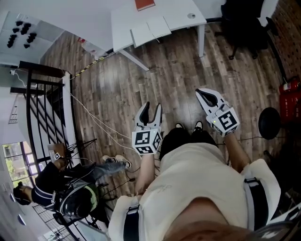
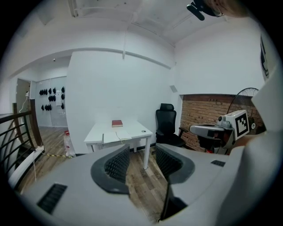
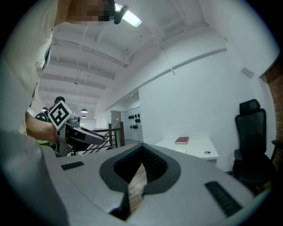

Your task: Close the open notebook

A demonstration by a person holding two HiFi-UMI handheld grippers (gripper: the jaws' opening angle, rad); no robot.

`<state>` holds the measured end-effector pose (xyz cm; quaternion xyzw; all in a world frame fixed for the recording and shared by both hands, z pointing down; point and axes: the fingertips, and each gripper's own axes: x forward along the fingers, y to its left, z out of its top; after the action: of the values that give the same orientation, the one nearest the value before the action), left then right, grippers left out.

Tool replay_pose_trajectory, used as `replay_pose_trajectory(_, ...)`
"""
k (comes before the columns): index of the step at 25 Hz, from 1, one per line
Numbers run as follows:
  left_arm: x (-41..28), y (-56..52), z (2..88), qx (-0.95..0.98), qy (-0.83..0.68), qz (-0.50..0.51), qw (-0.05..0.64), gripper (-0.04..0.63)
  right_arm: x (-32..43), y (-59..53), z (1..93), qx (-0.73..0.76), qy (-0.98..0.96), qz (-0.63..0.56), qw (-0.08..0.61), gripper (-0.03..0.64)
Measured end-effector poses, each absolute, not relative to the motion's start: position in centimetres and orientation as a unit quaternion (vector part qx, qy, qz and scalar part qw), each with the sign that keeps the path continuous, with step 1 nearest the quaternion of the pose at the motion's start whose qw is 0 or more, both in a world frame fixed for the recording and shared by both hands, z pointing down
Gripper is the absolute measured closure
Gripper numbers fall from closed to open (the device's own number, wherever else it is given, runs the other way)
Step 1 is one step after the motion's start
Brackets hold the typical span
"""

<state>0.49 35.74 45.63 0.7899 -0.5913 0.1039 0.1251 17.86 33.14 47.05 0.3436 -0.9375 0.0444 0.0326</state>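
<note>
Left gripper: jaws spread wide, nothing between them. It is held out in front of the person, over bare floor. Right gripper: jaws closed tip to tip, empty. It is to the right of the left one and likewise in the air.

Wooden floor lies between the person and the white table. The table stands at the far side, well apart from both grippers. Black office chair is just right of the table. Open notebook lies flat on the table's near-left part, pages up. Small red book sits farther back on the table, shut.

Status: nothing done yet; notebook untouched. Left to do, as I judge it: approach the table, get a jaw under one cover, fold it over.
</note>
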Motion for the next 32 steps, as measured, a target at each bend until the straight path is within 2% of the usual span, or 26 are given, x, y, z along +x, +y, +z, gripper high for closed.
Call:
replay_pose_trajectory(8,-1.3,33.6,46.6,0.782,-0.601,0.095,0.135,0.396,16.7,31.3,48.6,0.336,-0.939,0.058,0.044,0.609)
replay_pose_trajectory(17,-2.4,26.3,45.6,0.799,-0.587,0.054,0.118,0.397,15.8,26.5,47.5,0.353,-0.934,0.039,0.050,0.609)
replay_pose_trajectory(32,-11.8,16.2,46.3,0.805,-0.579,0.048,0.121,0.397,7.6,16.9,46.4,0.367,-0.927,0.022,0.068,0.609)
